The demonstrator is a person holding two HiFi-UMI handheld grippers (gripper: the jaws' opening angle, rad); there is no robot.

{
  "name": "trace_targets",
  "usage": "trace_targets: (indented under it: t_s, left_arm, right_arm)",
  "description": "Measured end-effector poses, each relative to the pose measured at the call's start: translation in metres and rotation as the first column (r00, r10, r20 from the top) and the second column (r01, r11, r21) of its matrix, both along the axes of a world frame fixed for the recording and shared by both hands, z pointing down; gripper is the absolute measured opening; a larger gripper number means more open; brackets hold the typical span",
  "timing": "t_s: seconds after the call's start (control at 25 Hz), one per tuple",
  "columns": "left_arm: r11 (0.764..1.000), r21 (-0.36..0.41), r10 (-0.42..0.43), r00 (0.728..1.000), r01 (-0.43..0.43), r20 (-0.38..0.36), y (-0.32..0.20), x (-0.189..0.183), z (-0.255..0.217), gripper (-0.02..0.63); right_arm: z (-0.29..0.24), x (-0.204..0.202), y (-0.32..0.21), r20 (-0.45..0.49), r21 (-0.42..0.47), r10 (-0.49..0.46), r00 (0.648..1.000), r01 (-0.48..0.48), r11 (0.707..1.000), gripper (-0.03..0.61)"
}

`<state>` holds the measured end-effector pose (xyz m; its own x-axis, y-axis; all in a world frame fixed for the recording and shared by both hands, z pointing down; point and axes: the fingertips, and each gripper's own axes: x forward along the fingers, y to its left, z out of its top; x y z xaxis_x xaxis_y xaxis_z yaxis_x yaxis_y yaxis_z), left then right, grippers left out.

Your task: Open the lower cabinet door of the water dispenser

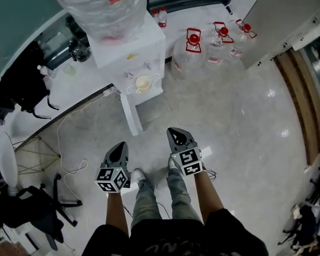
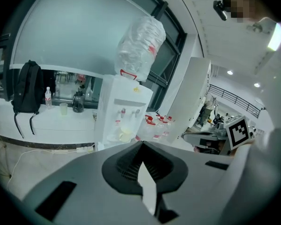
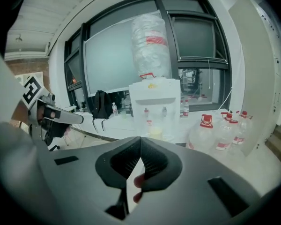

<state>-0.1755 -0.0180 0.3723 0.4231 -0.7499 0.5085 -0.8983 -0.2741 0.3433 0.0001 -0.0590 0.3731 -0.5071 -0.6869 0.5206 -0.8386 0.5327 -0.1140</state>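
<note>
Facing the water dispenser [image 1: 130,63], left tool [image 1: 120,145] and right tool [image 1: 173,132] both closed, empty.

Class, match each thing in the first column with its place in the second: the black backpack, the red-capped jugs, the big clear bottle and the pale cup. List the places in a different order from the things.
Things:
1. black backpack
2. red-capped jugs
3. big clear bottle
4. pale cup

Places:
A. on the drip tray
B. upside down on top of the water dispenser
C. on the white counter
D. on the floor beside the dispenser

Pairs: 1-C, 2-D, 3-B, 4-A
</note>
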Motion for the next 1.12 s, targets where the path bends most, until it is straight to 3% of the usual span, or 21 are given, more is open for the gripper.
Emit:
trace_targets:
  t_s: [0.56, 1.12]
  left_arm:
    - [0.991, 0.131, -0.015, 0.999, 0.020, -0.040, -0.001, 0.010, -0.109, 0.011]
    - [0.956, 0.287, -0.063, 0.998, 0.060, 0.001, 0.016, -0.001, -0.198, 0.011]
  right_arm:
    - [-0.120, 0.030, 0.013, 0.051, 0.081, 0.039, 0.998, -0.043, 0.996, 0.014]
    - [-0.215, 0.059, 0.031, 0.058, 0.224, 0.066, 0.996, -0.077, 0.971, 0.014]
